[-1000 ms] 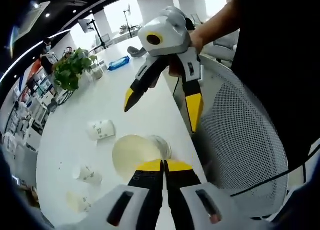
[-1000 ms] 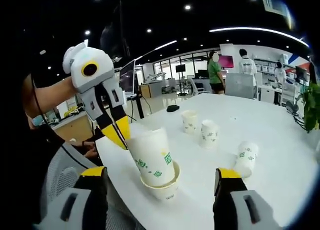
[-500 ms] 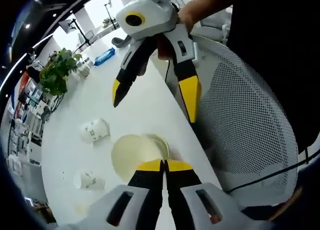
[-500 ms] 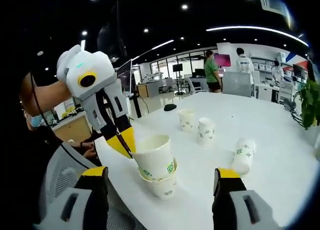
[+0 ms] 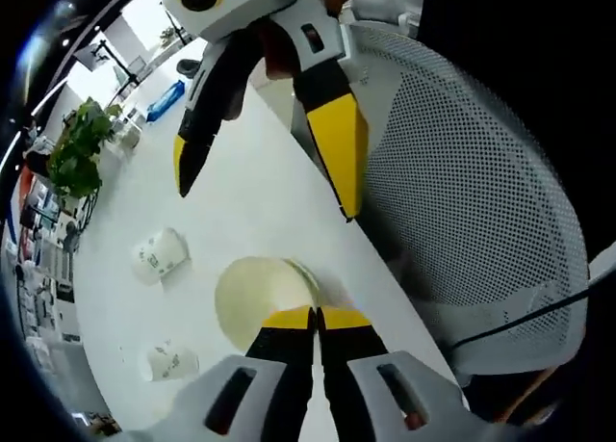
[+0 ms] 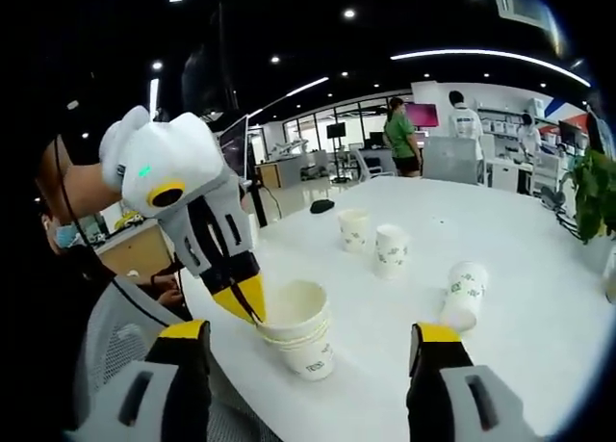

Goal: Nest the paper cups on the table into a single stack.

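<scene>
A nested stack of white paper cups (image 6: 300, 338) with green print stands near the table's front edge. From above, the top cup (image 5: 260, 296) shows its open mouth. My left gripper (image 5: 315, 315) is shut on that cup's rim; in the right gripper view the left gripper (image 6: 245, 303) pinches the rim from the left. My right gripper (image 6: 306, 328) is open, its jaws apart on either side of the stack and short of it. In the left gripper view the right gripper (image 5: 262, 192) hangs open above the table. Two upright cups (image 6: 354, 230) (image 6: 390, 249) and one cup lying down (image 6: 464, 290) stand farther back.
The white table (image 6: 539, 249) runs far back. Two loose cups (image 5: 159, 254) (image 5: 168, 361) lie on it left of the stack. A mesh chair (image 5: 472, 192) sits against the table's near edge. A potted plant (image 5: 72, 158) is at the far end; people stand in the background.
The left gripper has pushed the top cup down until it sits nested in the cup below. The right gripper stays open.
</scene>
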